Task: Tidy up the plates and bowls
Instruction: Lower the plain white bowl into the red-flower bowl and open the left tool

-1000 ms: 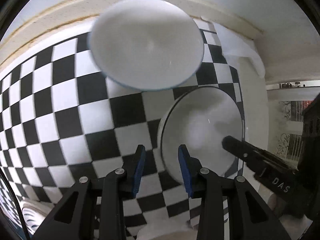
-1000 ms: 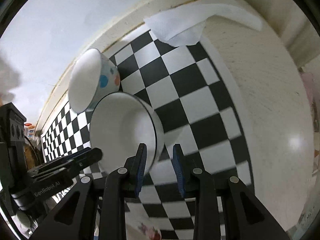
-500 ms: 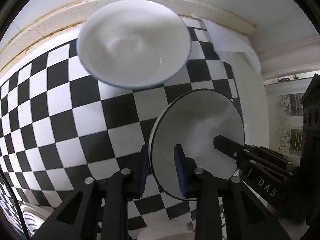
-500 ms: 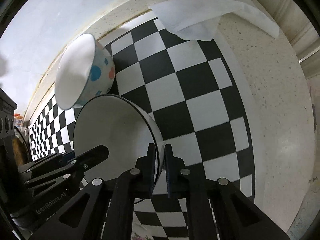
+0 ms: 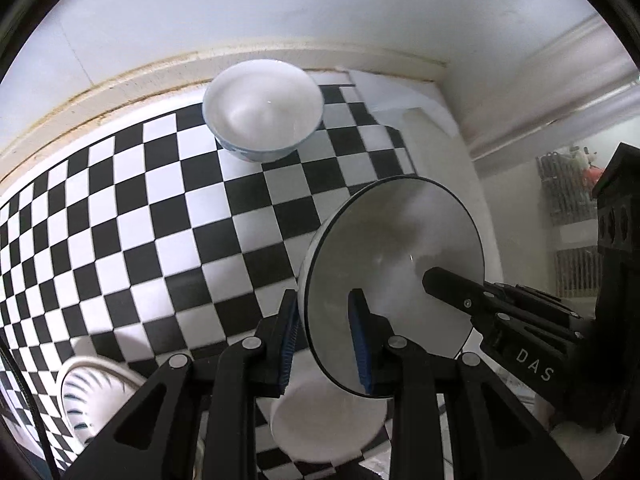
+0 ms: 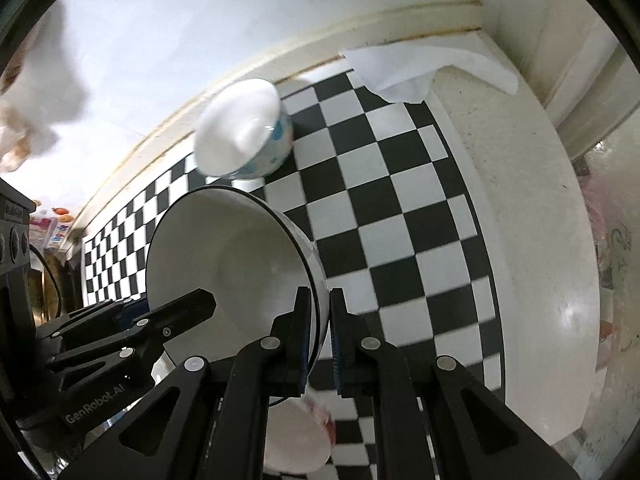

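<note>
Right now both grippers are clamped on the same black-rimmed white bowl [image 5: 394, 272], one at each side of its rim. The left gripper [image 5: 325, 332] has its blue-padded fingers [image 5: 356, 328] squeezed on the rim's near edge, one inside the bowl and one outside; the right gripper [image 6: 320, 330] grasps the opposite edge the same way. The bowl appears to be held clear of the checkered desk [image 5: 132, 216], tilted, with its opening turned towards the left camera.

Behind it, near the wall, a white bowl with blue and orange dots [image 6: 248, 140] stands by itself on the checks. Below the held bowl sits another white bowl [image 5: 328, 428], which in the right view shows a red pattern on its side, and a blue-striped dish [image 5: 86, 396] is at the desk's near left. A white cloth [image 6: 424, 68] lies in the far corner.

My judgement of the risks: each grip is only a thin pinch on a smooth glazed rim, so the bowl could slide out if either hand tilts it further or the two hands drift apart or twist against each other. Lowering it carelessly could knock it against the bowl underneath, chipping a rim, and a wide swing towards the wall could strike the dotted bowl
</note>
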A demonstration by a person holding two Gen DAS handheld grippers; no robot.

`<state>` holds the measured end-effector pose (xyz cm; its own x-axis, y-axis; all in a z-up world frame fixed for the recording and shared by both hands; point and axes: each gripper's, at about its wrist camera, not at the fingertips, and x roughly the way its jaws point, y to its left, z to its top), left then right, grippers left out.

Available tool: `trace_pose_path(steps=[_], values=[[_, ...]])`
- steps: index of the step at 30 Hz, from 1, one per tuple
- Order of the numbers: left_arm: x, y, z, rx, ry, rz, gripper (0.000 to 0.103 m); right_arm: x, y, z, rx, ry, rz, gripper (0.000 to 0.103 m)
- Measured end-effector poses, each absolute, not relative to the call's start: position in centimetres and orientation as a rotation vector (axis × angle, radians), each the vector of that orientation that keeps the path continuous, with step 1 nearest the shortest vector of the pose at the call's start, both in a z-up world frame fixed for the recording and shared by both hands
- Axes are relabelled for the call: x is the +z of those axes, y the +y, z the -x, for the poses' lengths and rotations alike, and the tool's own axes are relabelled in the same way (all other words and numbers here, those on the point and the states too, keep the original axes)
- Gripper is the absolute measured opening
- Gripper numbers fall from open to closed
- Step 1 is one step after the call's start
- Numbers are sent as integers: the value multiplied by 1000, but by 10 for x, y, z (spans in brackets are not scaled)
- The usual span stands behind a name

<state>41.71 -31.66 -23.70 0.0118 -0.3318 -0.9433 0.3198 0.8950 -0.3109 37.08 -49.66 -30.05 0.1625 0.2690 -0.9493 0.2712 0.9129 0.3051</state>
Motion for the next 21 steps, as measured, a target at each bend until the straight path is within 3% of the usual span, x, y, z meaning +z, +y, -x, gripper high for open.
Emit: trace_pose_path(steps=[11,21], values=[[-198,-301,-352,-552,1419,-33,23,-244,-476,-298,-6,1360,-445,11],[-241,-285,-316,-539,1536,-74,23,-281,-460,-254,1,1440,-488,11]])
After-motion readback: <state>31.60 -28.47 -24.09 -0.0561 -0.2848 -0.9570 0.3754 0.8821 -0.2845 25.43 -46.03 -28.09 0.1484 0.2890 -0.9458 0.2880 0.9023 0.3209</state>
